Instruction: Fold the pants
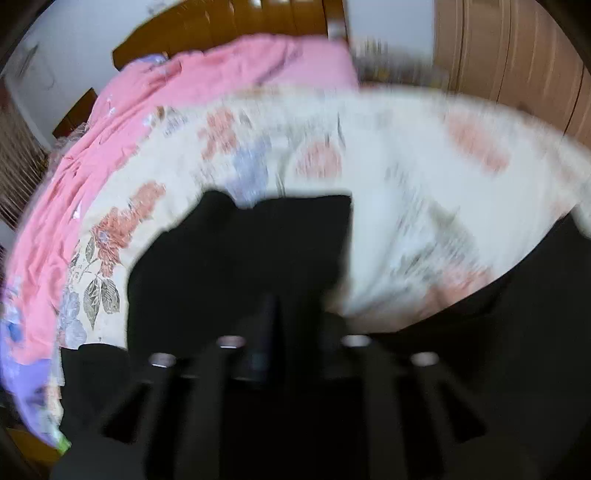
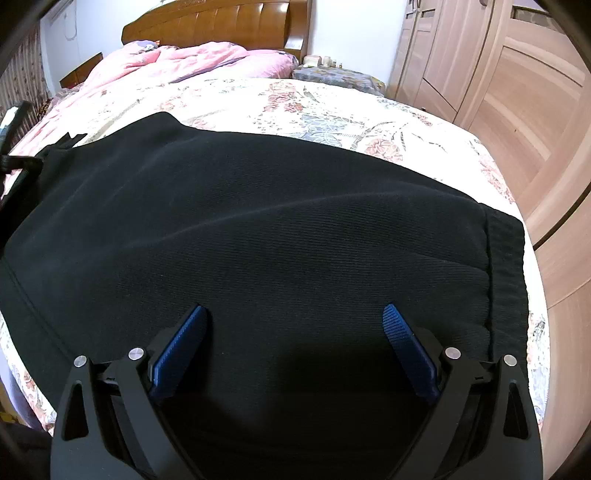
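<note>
Clearly I am partway through: the black pants (image 2: 258, 229) lie spread flat across the floral bedsheet (image 2: 332, 107), doubled into one broad panel as far as I can judge, with the ribbed waistband (image 2: 506, 280) at the panel's right end. At least one more fold across the length looks left to do.

My right gripper (image 2: 295, 332) hovers over the near edge of the pants, its blue pads (image 2: 406, 350) spread wide and holding nothing. My left gripper (image 1: 273, 314) is badly blurred; its fingers look pressed close together over dark cloth at the pants' left end, but I cannot tell whether they are pinching it.

Beyond the pants' far edge, a pink quilt (image 2: 177, 59) is heaped against the wooden headboard (image 2: 221, 22), well apart from the pants. Wardrobe doors (image 2: 498, 92) stand past the waistband end. Nothing lies on the pants to obstruct the fold.
</note>
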Demonstrator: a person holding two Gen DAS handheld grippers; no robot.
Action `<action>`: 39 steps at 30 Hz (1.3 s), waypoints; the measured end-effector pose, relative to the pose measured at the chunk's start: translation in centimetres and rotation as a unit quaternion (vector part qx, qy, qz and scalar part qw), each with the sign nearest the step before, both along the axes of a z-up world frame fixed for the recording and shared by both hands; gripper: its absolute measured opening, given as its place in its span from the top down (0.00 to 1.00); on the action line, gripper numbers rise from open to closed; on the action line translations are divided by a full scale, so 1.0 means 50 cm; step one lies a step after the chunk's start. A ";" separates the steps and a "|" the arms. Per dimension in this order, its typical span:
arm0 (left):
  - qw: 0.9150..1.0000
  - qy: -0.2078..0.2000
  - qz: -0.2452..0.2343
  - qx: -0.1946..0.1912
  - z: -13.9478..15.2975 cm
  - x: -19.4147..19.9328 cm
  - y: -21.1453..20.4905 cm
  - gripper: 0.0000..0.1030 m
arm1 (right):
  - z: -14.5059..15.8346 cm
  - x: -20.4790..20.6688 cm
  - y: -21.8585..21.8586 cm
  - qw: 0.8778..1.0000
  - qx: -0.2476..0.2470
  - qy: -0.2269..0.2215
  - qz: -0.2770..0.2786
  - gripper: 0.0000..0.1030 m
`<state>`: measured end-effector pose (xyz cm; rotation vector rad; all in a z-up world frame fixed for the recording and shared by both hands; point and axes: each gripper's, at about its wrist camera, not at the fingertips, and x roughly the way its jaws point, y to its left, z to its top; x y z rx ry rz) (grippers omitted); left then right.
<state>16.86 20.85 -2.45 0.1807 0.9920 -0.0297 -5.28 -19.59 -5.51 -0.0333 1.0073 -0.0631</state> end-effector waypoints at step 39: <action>0.919 -0.135 0.228 -0.293 0.008 -0.355 0.502 0.92 | 0.110 0.071 0.494 0.949 0.034 -0.058 0.309 0.12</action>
